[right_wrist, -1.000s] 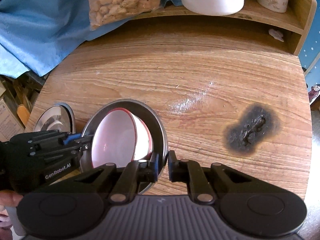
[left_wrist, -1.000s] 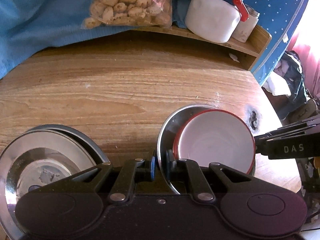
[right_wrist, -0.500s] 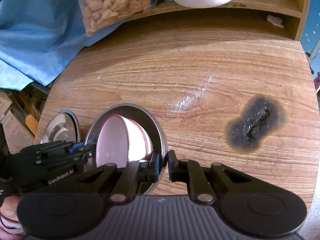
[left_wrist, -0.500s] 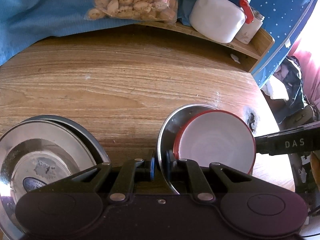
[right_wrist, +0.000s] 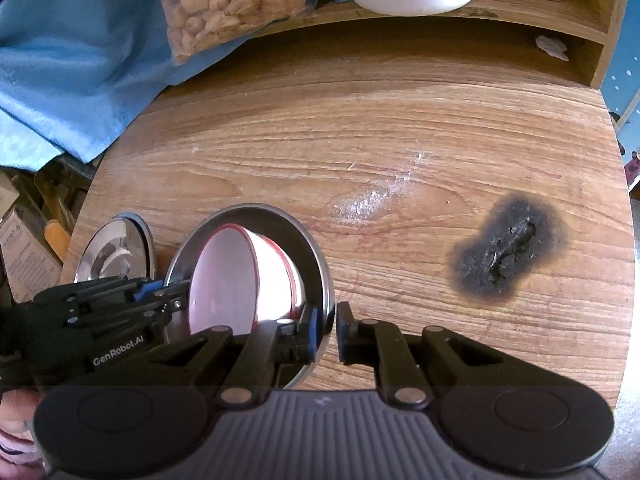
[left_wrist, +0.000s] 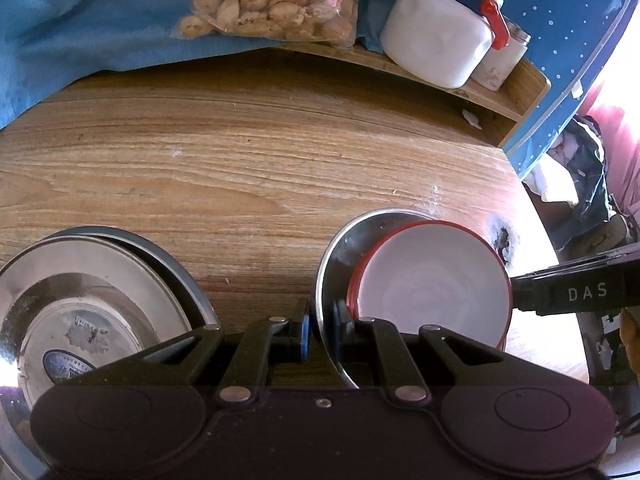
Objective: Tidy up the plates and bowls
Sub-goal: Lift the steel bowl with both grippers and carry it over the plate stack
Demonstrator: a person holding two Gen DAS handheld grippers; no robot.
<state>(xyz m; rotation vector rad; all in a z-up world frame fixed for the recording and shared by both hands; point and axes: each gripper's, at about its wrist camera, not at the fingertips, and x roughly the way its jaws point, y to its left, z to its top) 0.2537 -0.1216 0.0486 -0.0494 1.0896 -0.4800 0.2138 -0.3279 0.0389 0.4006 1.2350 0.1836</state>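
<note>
A steel plate (left_wrist: 340,248) carries a white bowl with a red rim (left_wrist: 432,288). My left gripper (left_wrist: 322,328) is shut on the plate's left rim. My right gripper (right_wrist: 326,330) is shut on the plate's right rim (right_wrist: 320,264), with the bowl (right_wrist: 236,280) inside the plate; the plate looks held just above the wooden table. Two stacked steel plates (left_wrist: 80,292) lie at the left and also show in the right wrist view (right_wrist: 116,252). Each gripper shows in the other's view: the right (left_wrist: 516,294), the left (right_wrist: 168,296).
A wooden shelf (left_wrist: 500,88) at the back holds a white jar (left_wrist: 436,48) and a bag of snacks (left_wrist: 272,4). Blue cloth (left_wrist: 80,20) hangs behind. A burnt black patch (right_wrist: 508,252) and white powder (right_wrist: 368,204) mark the table (right_wrist: 360,128).
Both grippers have moved slightly with the plate and bowl; the stacked plates at left sit a little nearer. Both grips are unchanged.
</note>
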